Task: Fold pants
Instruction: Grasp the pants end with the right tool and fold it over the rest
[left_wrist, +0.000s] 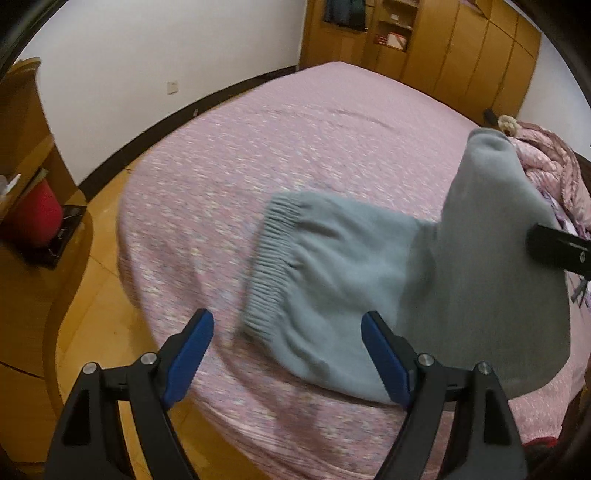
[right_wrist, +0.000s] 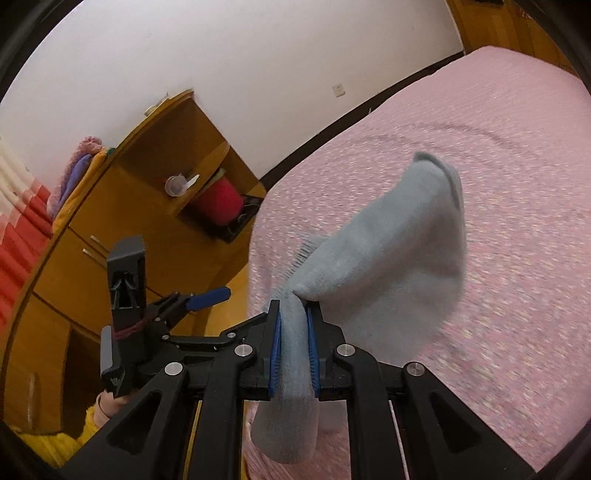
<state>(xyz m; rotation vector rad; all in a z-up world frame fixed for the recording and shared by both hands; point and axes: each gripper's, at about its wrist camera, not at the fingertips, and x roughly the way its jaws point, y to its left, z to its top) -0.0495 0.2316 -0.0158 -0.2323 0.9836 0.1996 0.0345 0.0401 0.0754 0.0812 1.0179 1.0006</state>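
Grey sweatpants (left_wrist: 332, 280) lie near the front corner of a pink bed (left_wrist: 258, 155), ribbed waistband to the left. My left gripper (left_wrist: 286, 356) is open and empty, held just in front of the pants' near edge. My right gripper (right_wrist: 294, 332) is shut on a bunched part of the pants (right_wrist: 388, 258) and lifts it off the bed; in the left wrist view the lifted part (left_wrist: 495, 236) stands up at the right. The left gripper also shows in the right wrist view (right_wrist: 207, 297), open at the left.
A wooden bedside cabinet (right_wrist: 155, 192) with a red container (right_wrist: 218, 201) stands left of the bed. Wooden wardrobes (left_wrist: 461, 51) line the far wall. A pink quilt (left_wrist: 554, 173) is bunched at the bed's right side. Wood floor (left_wrist: 96, 295) lies below the bed edge.
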